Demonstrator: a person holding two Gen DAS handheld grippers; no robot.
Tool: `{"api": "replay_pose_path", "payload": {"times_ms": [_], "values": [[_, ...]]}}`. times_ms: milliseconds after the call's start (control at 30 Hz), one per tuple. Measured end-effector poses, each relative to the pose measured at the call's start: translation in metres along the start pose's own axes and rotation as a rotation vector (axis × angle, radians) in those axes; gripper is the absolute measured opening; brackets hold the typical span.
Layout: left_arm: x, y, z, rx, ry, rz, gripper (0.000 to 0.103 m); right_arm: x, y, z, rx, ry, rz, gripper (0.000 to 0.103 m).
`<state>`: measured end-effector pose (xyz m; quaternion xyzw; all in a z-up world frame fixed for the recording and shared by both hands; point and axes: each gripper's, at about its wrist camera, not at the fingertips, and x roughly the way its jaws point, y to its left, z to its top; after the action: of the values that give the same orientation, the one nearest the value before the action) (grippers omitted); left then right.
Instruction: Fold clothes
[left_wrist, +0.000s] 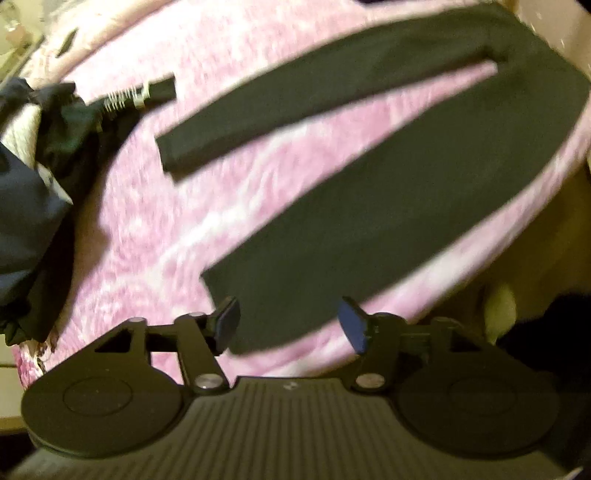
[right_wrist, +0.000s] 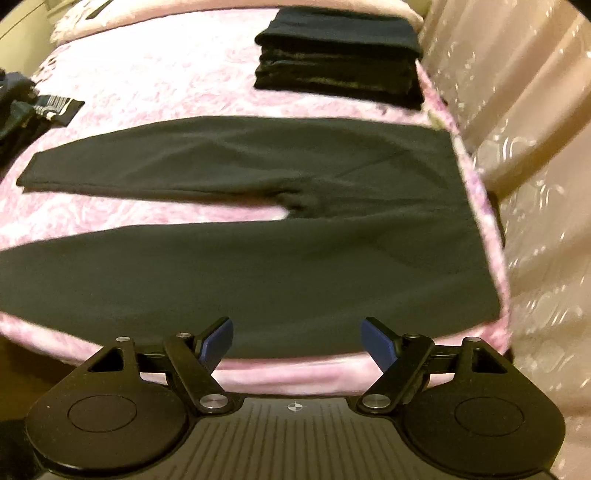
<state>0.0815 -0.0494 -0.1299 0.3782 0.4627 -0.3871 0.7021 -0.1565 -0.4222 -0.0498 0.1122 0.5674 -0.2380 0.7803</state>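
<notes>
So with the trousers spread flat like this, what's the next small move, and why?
Probably lower both open tools onto the near leg's edge and pinch it. The black trousers lie flat, legs apart, on the pink bedspread; the left tool and right tool hover there, holding nothing.

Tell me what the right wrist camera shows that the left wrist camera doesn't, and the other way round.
Only the right wrist view shows the folded stack of dark clothes at the far side of the bed and the curtain beside it. Only the left wrist view shows the heap of unfolded dark garments clearly. Both show the black trousers spread flat on the pink bedspread, each behind its own open gripper: left gripper, right gripper.
</notes>
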Motion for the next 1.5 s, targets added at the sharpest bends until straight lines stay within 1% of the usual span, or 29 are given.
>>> {"api": "replay_pose_path", "payload": {"times_ms": [33,67,100,133,167,200,233,300,367,433,533,633,733,933,1133,1500], "values": [[-0.008,-0.009,0.008,-0.023,-0.015,0.009,0.065,-0.004,-0.011,-0.002,-0.009,-0.007,-0.009,0.09],[-0.015,-0.017,0.015,-0.048,-0.028,0.021,0.068,-0.007,-0.022,-0.004,-0.014,-0.012,-0.019,0.094],[-0.023,-0.026,0.022,-0.078,-0.036,0.036,0.074,-0.01,-0.034,-0.007,-0.014,-0.02,-0.022,0.097],[-0.032,-0.035,0.027,-0.115,-0.044,0.053,0.079,-0.013,-0.045,-0.01,-0.011,-0.025,-0.019,0.097],[-0.04,-0.043,0.031,-0.155,-0.056,0.065,0.089,-0.014,-0.056,-0.013,-0.005,-0.026,-0.014,0.097],[-0.049,-0.052,0.034,-0.196,-0.072,0.072,0.093,-0.014,-0.066,-0.016,0.003,-0.025,-0.009,0.097],[-0.057,-0.061,0.036,-0.233,-0.084,0.077,0.095,-0.015,-0.074,-0.019,0.011,-0.021,-0.006,0.097],[-0.066,-0.078,0.039,-0.296,-0.083,0.08,0.099,-0.018,-0.088,-0.024,0.025,-0.013,0.0,0.097],[-0.073,-0.093,0.041,-0.347,-0.063,0.061,0.099,-0.02,-0.096,-0.029,0.032,-0.002,0.011,0.097],[-0.076,-0.106,0.043,-0.376,-0.04,0.038,0.101,-0.021,-0.099,-0.034,0.03,0.009,0.023,0.097],[-0.08,-0.12,0.047,-0.369,-0.027,0.039,0.101,-0.02,-0.099,-0.036,0.042,0.026,0.035,0.097],[-0.08,-0.126,0.054,-0.338,-0.023,0.053,0.101,-0.018,-0.097,-0.036,0.054,0.036,0.063,0.097],[-0.081,-0.125,0.058,-0.33,-0.019,0.098,0.101,-0.016,-0.093,-0.034,0.042,0.034,0.064,0.097],[-0.077,-0.121,0.056,-0.349,-0.001,0.094,0.101,-0.014,-0.085,-0.028,0.015,0.033,0.066,0.097],[-0.077,-0.118,0.047,-0.383,0.01,0.09,0.101,-0.007,-0.076,-0.023,-0.031,0.042,0.078,0.097],[-0.077,-0.117,0.039,-0.415,0.02,0.1,0.101,-0.003,-0.078,-0.019,-0.07,0.043,0.086,0.097]]}}
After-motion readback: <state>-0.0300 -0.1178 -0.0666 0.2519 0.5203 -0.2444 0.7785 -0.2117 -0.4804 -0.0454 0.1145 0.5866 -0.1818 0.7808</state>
